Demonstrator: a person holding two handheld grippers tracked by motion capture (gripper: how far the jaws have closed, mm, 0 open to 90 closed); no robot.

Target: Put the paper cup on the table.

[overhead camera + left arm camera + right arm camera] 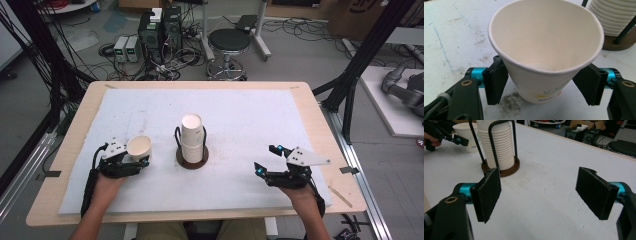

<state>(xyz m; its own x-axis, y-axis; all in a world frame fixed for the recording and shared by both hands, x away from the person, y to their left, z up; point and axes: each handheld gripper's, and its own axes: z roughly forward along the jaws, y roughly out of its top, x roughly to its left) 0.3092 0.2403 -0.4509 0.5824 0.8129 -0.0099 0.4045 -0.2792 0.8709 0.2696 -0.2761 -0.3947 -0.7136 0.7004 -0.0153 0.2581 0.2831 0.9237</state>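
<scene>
The left claw [136, 159] held a single paper cup [139, 147], its two black pads pressed against the cup's lower wall from either side. In the left gripper view that paper cup [544, 57] stood upright with its mouth open toward the camera, a small flower print low on its side, and its base resting on the white mat [454, 37] that covered the bench [320, 120]. The cup sat just left of the stack of paper cups [191, 131], which rose from a round brown holder [192, 159] with black wire uprights near the mat's middle. The right claw [267, 157] rested well apart at the right, jaws spread wide with nothing between them above bare mat.
</scene>
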